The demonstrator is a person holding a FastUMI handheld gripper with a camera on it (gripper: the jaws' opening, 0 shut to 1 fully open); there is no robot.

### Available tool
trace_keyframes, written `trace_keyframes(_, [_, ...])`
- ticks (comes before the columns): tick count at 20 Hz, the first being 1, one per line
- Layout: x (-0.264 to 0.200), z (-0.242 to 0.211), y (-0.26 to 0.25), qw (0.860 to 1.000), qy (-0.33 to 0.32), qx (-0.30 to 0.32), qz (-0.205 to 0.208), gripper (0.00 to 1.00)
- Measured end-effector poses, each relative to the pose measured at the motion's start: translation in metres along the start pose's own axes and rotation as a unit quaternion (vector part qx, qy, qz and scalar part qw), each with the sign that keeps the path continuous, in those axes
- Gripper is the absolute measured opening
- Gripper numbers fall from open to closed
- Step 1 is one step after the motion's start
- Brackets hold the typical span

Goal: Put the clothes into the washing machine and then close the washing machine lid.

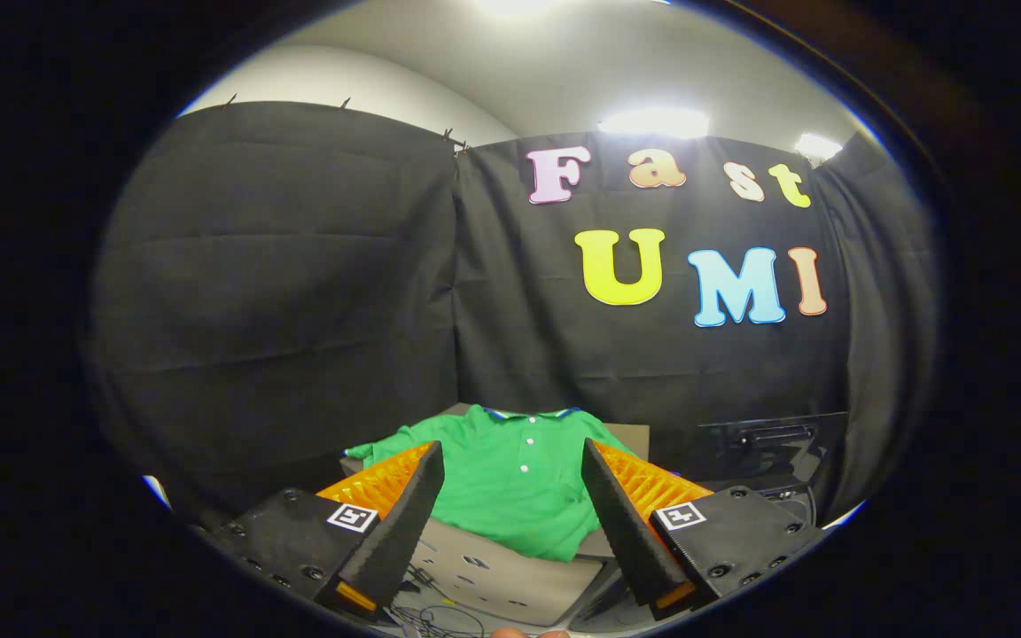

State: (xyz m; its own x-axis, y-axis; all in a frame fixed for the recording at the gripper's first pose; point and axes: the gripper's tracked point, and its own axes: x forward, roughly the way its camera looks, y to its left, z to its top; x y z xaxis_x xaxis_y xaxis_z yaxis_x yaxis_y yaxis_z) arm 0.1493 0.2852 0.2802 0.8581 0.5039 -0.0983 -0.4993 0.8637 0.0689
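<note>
Green polo shirt point(510, 483) lies flat on the desk point(510, 576), just ahead of the claw point(512, 532). Collar points away toward the booth wall, hem toward the claw; long axis runs along the fingers. White buttons down the placket, collar edged in white and blue. Claw spread wide, holding nothing.

Black cloth walls point(298, 292) hang around my booth; above them a pale ceiling point(564, 62) carries bright lamps point(652, 122).
</note>
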Motion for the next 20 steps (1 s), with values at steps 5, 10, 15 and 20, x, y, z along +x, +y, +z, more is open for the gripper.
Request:
trace_keyframes(5, [0.073,-0.018,-0.003,0.994,0.104,-0.022,-0.017,0.98])
trace_keyframes(10, [0.125,-0.065,0.014,0.979,0.203,-0.026,0.005,0.98])
trace_keyframes(15, [0.162,-0.073,-0.001,0.975,0.21,-0.062,-0.044,0.98])
trace_keyframes(20, [0.186,-0.073,-0.012,0.972,0.205,-0.093,-0.07,1.0])
